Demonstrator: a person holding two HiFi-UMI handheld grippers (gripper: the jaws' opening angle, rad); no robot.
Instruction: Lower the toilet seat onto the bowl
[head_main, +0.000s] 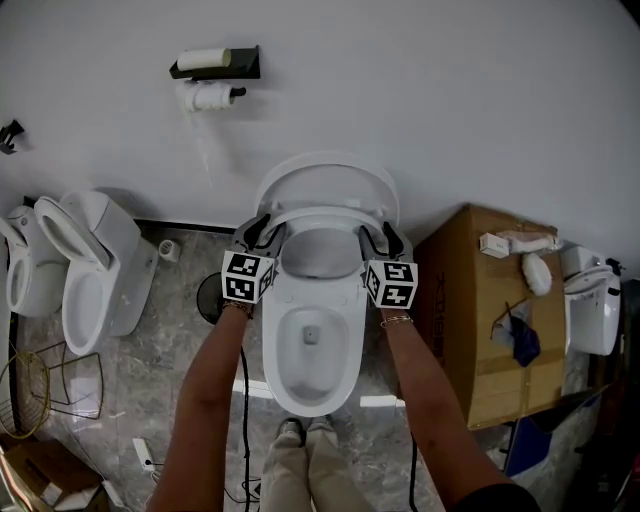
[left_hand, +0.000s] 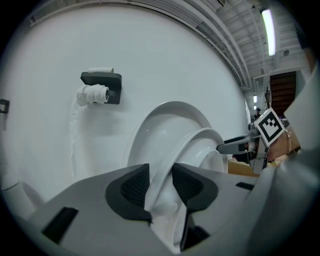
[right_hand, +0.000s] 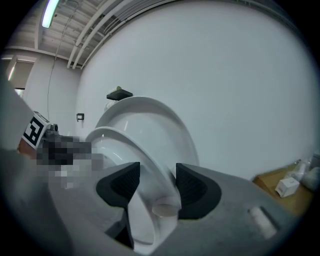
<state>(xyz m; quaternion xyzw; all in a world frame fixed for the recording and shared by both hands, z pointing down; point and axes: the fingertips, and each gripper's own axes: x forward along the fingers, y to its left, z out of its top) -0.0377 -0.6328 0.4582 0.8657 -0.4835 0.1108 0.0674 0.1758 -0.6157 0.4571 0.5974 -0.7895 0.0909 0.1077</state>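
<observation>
While the toilet seat (head_main: 325, 214) stands raised at the back of the bowl (head_main: 312, 405), I log the task as at its first step: grasp made, lowering not yet done. Seat position: steeply upright, tipped a little forward of the lid (head_main: 328, 170), which leans up against the white wall (head_main: 450, 100). A gap shows between seat and lid at the top in both gripper views. The bowl below is uncovered.

Left gripper (left_hand: 161, 182): clamped on the seat's left edge. The rim runs up between the dark ribbed pads (left_hand: 131, 189), and both pads are against it as far as I can judge.

Right gripper (right_hand: 157, 184): likewise closed on the seat's right edge. The rim fills the space between the pads, and a small round bumper (right_hand: 165, 207) on the seat's underside sits low between them.

In the head view the two grips sit about level with each other, one on each side of the ring.

Done: both sides of the seat taken hold of.

Left: the whole swing down until the ring lies flat on the bowl's rim, then letting go.

My judgement: both grippers should come forward and down together, evenly, so the ring neither twists nor drops.

Surroundings, not involved: paper holder (head_main: 215, 65) on the wall, cardboard box (head_main: 480, 320) just to the right of the bowl, a second toilet (head_main: 90, 270) to the left
</observation>
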